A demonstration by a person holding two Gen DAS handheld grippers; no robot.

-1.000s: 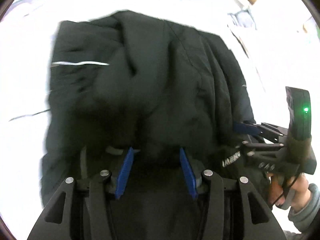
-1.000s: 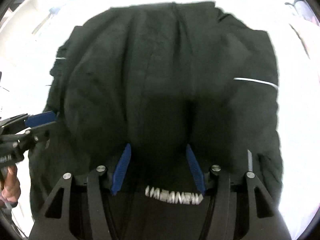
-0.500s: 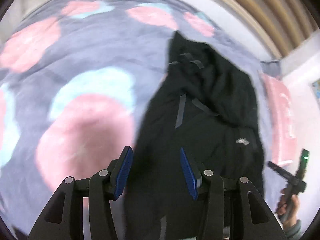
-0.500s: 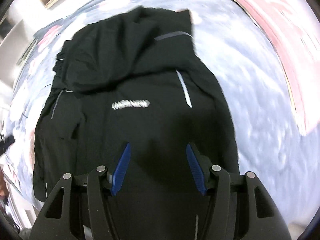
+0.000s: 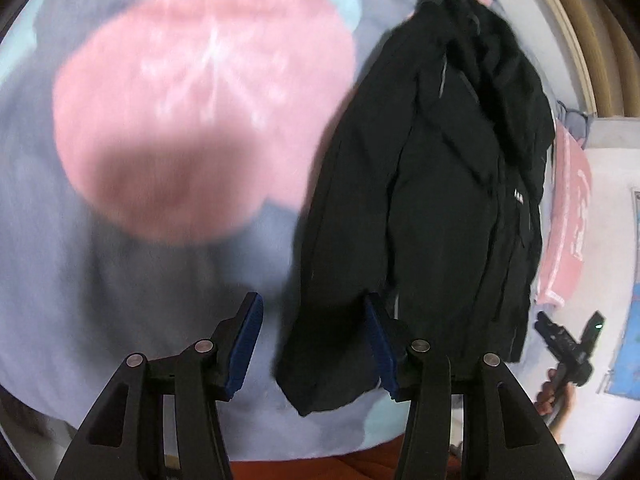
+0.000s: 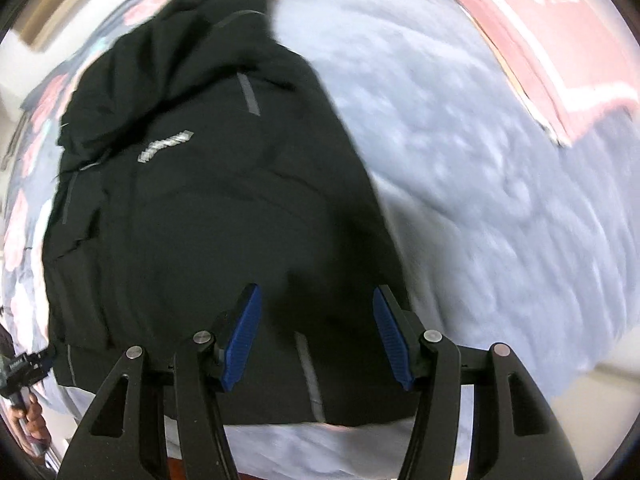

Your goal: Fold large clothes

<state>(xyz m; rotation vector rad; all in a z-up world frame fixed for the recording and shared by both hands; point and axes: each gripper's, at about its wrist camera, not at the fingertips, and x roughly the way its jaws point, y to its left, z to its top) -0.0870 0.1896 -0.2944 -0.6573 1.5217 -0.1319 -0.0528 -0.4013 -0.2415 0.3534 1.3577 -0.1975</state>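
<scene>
Legible text: none.

- Black fabric jacket with grey reflective strips [image 6: 208, 216]: silver-white printed wordmark [image 6: 165, 146] on chest, letters blurred, unreadable; same mark a small white speck in left wrist view [image 5: 519, 197].
- Pink cloth with white edging [image 6: 560, 40]: white markings [image 5: 580, 216], too smeared to read.
</scene>
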